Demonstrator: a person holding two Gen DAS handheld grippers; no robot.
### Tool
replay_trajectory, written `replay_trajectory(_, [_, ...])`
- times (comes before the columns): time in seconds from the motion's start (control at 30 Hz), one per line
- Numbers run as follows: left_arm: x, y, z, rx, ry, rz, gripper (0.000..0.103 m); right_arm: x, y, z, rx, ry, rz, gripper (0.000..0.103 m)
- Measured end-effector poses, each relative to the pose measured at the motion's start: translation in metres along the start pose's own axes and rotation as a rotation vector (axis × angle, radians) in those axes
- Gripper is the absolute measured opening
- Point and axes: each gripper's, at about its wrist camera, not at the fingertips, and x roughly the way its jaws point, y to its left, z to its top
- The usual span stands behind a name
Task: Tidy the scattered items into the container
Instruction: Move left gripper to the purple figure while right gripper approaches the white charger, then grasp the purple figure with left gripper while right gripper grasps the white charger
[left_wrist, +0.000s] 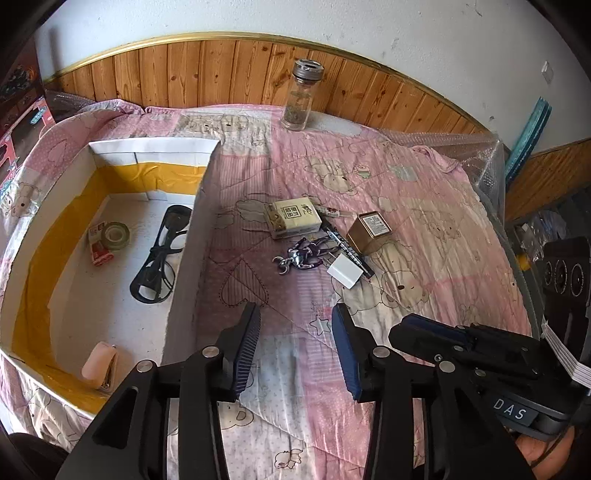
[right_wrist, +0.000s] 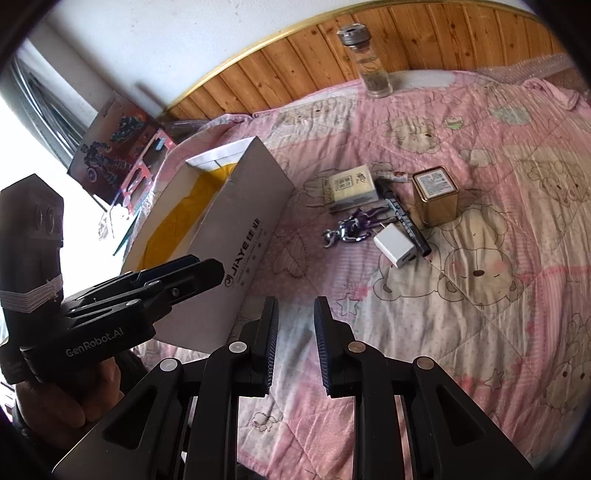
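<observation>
Right of the box (left_wrist: 184, 258), both the left gripper (left_wrist: 295, 347) and right gripper (right_wrist: 295, 347) hover open and empty; next pick is pending, probably the white charger (right_wrist: 395, 249).

Open quilt (left_wrist: 295, 387) lies bare between both grippers and the item cluster; approach from the near side is unobstructed. Cluster is tight: white charger (left_wrist: 345, 274) touches the black marker (left_wrist: 349, 251), figurine (left_wrist: 299, 255) just beside, cream box (left_wrist: 293, 218) behind and gold tin (left_wrist: 371, 230) to the right, little finger room between them. Cardboard box (left_wrist: 184, 258) wall stands upright left of the cluster; inside, floor is free between glasses (left_wrist: 159, 254), tape roll (left_wrist: 116, 235) and pink object (left_wrist: 99, 363).
</observation>
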Motion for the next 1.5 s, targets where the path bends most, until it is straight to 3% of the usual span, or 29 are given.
replay_trajectory(0.37, [0.063,-0.021,0.023,0.007,0.052,-0.043,0.052,0.025,-0.045,0.02,0.009,0.015,-0.11,0.024])
replay_trajectory(0.53, [0.104,-0.019,0.031,-0.029,0.089,-0.043,0.053,0.046,-0.054,0.026,-0.073,0.033,-0.147,0.035])
replay_trajectory(0.77, [0.155,-0.005,0.039,-0.097,0.122,-0.038,0.053,0.079,-0.059,0.039,-0.224,0.06,-0.198,0.038])
replay_trajectory(0.9, [0.179,0.0,0.044,-0.106,0.128,-0.033,0.053,0.099,-0.058,0.042,-0.313,0.07,-0.207,0.038])
replay_trajectory(1.1, [0.19,-0.001,0.055,-0.046,0.074,-0.031,0.053,0.117,-0.061,0.047,-0.365,0.067,-0.143,0.04])
replay_trajectory(1.33, [0.194,0.018,0.061,-0.116,0.019,-0.129,0.053,0.117,-0.069,0.05,-0.348,0.085,-0.032,0.038])
replay_trajectory(1.43, [0.195,0.02,0.06,-0.151,0.03,-0.16,0.053,0.114,-0.073,0.049,-0.356,0.11,-0.099,0.038])
replay_trajectory(1.5, [0.2,0.017,0.053,-0.182,0.098,-0.235,0.053,0.116,-0.083,0.048,-0.326,0.153,-0.127,0.038])
